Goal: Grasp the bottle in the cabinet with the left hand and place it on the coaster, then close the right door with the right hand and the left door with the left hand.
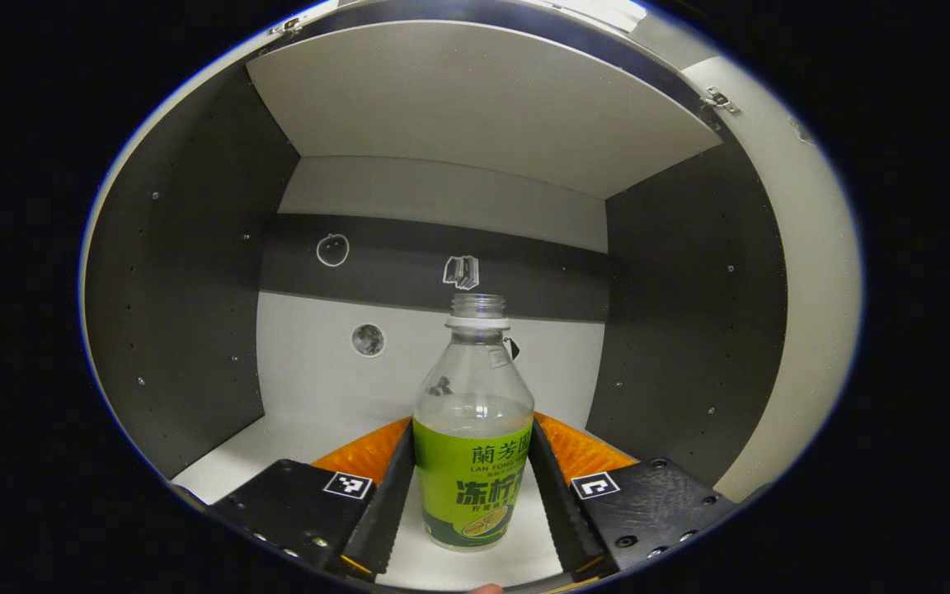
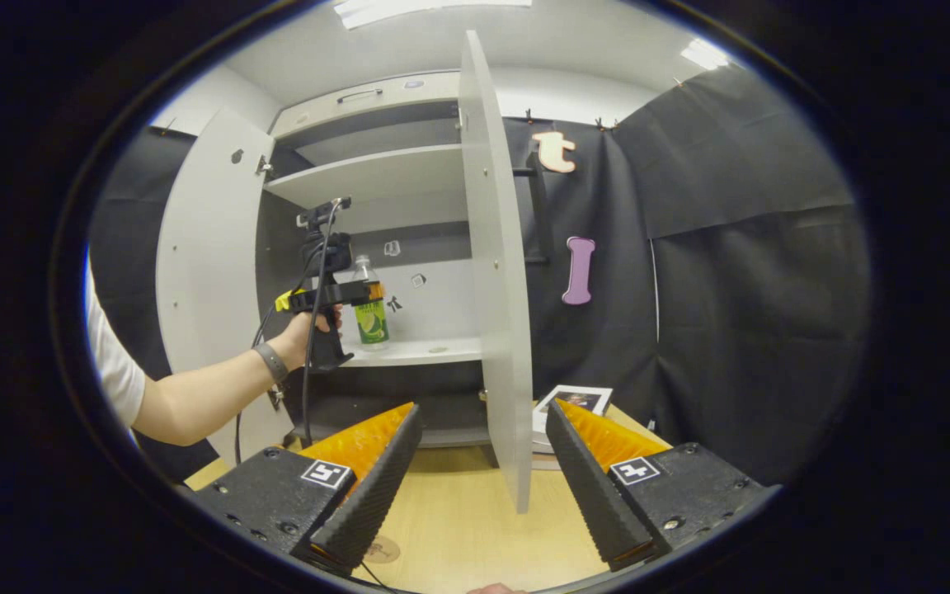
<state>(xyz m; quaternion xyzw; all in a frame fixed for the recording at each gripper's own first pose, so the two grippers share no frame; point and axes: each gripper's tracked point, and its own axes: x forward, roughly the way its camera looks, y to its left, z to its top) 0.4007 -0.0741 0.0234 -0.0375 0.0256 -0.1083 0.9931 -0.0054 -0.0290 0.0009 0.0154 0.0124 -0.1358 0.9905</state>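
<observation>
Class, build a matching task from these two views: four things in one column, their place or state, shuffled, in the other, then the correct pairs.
Things:
1. bottle
2. left gripper
3. right gripper
4. right door

Places or states:
A. swung open, edge toward the camera
B. open, above the wooden table
C. standing on the cabinet shelf
D. fingers either side of the bottle

Pairs: 1-C, 2-D, 3-B, 4-A

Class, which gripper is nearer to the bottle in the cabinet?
Left. The left gripper brackets the bottle on the shelf; the right gripper hangs outside over the table.
</observation>
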